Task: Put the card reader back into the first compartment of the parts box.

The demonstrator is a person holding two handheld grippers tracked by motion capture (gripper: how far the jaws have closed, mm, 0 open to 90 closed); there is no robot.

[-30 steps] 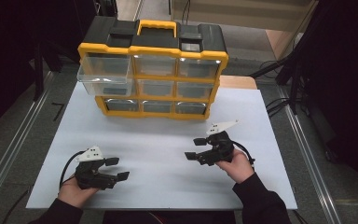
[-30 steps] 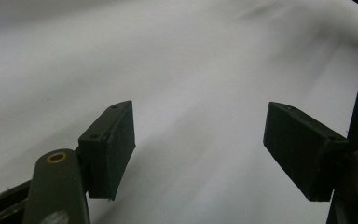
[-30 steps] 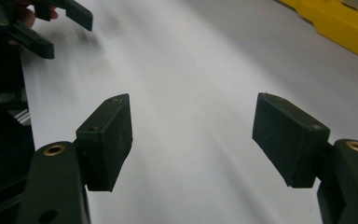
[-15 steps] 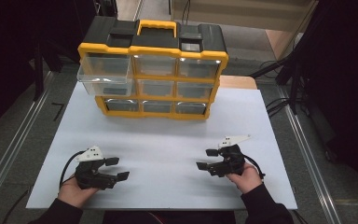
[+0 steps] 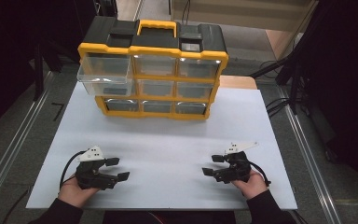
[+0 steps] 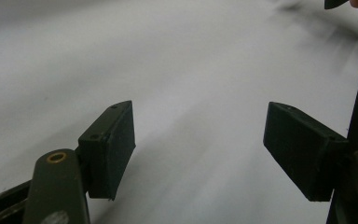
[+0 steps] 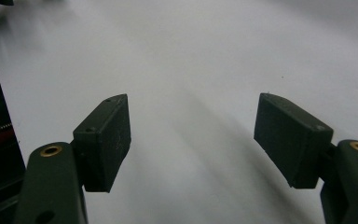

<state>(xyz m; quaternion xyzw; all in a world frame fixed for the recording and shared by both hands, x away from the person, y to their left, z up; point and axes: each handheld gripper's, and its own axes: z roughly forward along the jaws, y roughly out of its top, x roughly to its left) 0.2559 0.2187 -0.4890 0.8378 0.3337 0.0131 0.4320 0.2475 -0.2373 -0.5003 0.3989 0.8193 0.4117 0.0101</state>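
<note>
A yellow and black drawer organizer (image 5: 153, 51) stands at the back of the white tabletop (image 5: 168, 140). Its clear top-left drawer (image 5: 103, 77) is pulled partway out; the other drawers sit flush. My left gripper (image 5: 118, 168) rests near the front left edge in a hand, open and pointing right. My right gripper (image 5: 212, 164) is held near the front right, open and pointing left. In the left gripper view the left gripper (image 6: 200, 149) has its jaws wide apart over bare white surface. The right gripper (image 7: 193, 140) looks the same in the right gripper view, with nothing between its jaws.
Metal rails (image 5: 9, 154) run along both sides of the table. Cables (image 5: 279, 102) lie on the floor at the right. A wide stretch of white surface lies between the organizer and the two grippers.
My right gripper has come back toward the front edge and a little to the right, still open. The left gripper has stayed put.
</note>
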